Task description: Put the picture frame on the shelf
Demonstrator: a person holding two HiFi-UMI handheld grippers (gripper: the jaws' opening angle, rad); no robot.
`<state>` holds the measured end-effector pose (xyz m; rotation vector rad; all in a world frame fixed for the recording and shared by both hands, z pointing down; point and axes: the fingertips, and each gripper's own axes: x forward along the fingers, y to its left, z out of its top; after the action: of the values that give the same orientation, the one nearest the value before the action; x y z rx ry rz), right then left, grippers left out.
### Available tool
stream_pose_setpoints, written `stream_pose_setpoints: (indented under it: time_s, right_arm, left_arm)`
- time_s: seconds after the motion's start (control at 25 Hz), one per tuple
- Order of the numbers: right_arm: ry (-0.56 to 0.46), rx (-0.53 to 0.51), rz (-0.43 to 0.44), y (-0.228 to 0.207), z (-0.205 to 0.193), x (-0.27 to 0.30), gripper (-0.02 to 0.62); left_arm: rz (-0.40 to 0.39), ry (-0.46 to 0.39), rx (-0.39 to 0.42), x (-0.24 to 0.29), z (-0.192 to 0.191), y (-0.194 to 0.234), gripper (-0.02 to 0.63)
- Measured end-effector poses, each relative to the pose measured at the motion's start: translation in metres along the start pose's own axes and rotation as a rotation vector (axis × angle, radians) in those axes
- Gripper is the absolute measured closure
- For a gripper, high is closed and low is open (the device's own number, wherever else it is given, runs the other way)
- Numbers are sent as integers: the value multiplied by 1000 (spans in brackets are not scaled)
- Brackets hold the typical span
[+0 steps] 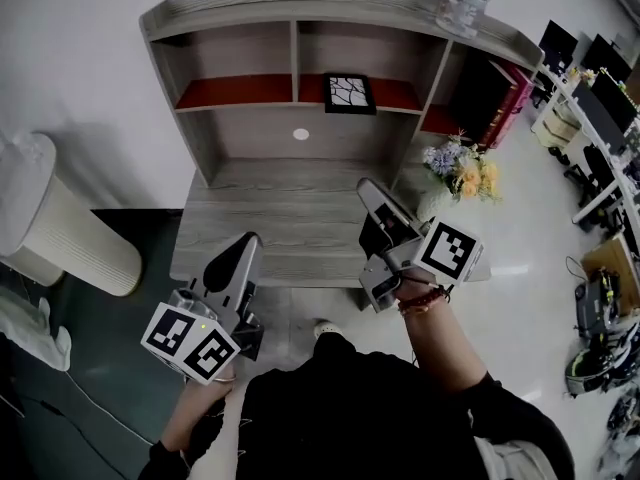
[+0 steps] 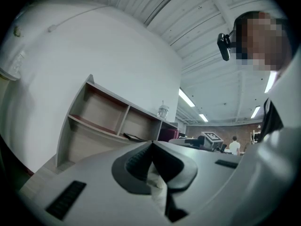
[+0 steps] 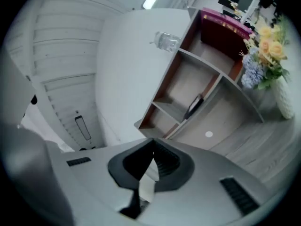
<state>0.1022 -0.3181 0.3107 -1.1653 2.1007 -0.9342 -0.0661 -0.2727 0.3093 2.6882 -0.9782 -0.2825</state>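
Observation:
The picture frame point(image 1: 349, 93), black with a white cracked pattern, leans on the red middle shelf point(image 1: 238, 91) of the wooden desk hutch; it shows edge-on as the frame point(image 3: 194, 107) in the right gripper view and as a dark slab, the frame point(image 2: 135, 137), in the left gripper view. My right gripper point(image 1: 367, 190) hangs over the desk's front right part, well back from the frame, jaws shut and empty. My left gripper point(image 1: 243, 247) is at the desk's front edge, jaws shut with nothing between them.
A wooden desk point(image 1: 270, 218) carries the hutch. A glass jar point(image 1: 463, 0) stands on the hutch top. A vase of flowers point(image 1: 459, 172) sits at the desk's right end, dark red books point(image 1: 505, 100) in the right compartment. A white cylinder point(image 1: 55, 223) stands on the floor at left.

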Motion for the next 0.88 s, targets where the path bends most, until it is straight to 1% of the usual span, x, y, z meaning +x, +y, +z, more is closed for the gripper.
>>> stream_pose_setpoints:
  time_s: [0.04,0.08,0.2,0.24,0.32,0.44,0.6,0.72,0.88]
  right_arm:
    - [1,-53,-5,7,-2,-7,603]
    - [4,-129,-19,13,-3,-14,603]
    - [5,-391,-99,18,-4,-31,603]
    - [1,-456,-129,17,-4,-37,603]
    - [-2,-538,-177,13,-5,-48,603]
    - [12,-590,-206,9,-5,-61,601]
    - [-4,-644,-231,4,12,-70,600]
    - [12,-681,-234,1,23,-73,600]
    - [61,-717,-239,-6,35,-71,600]
  left_arm:
    - [-9,4,9,-1,-3,-5,595]
    - [-18,7,20,-1,-6,-11,595]
    - [-38,25,44,0,-17,-21,595]
    - [-42,34,38,1,-21,-24,595]
    - [-53,47,19,4,-25,-31,595]
    - [-73,47,13,9,-26,-43,595]
    - [-88,41,28,22,-25,-57,595]
    - [-85,25,37,32,-20,-66,595]
    - [-62,2,40,46,-12,-75,595]
